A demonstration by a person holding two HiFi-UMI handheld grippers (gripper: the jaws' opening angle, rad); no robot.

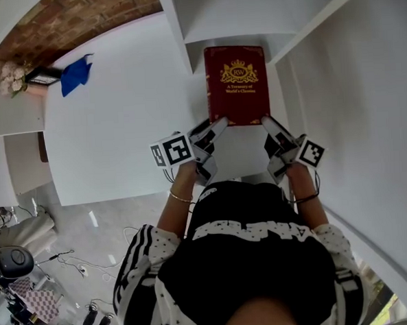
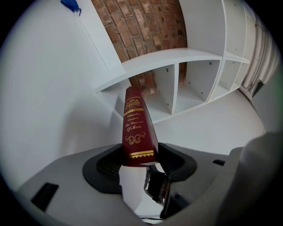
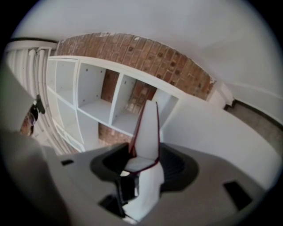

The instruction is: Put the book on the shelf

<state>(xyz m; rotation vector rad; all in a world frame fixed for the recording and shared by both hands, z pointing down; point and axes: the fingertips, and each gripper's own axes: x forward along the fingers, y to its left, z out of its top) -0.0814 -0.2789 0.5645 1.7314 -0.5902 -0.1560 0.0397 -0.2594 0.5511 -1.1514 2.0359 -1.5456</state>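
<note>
One red book [image 1: 237,87] is held flat, cover up, at the white shelf [image 1: 176,29], its long axis pointing away toward the far opening. Two grippers clamp its near end: the left gripper [image 1: 214,128] on the spine corner, the right gripper [image 1: 271,127] on the page-edge corner.

The head view looks steeply down from above onto the book [image 1: 236,84] and shelf [image 1: 236,19]. Each gripper view sits close behind its fingers [image 2: 108,165], facing the shelf from opposite book edges; all three share both.
</note>
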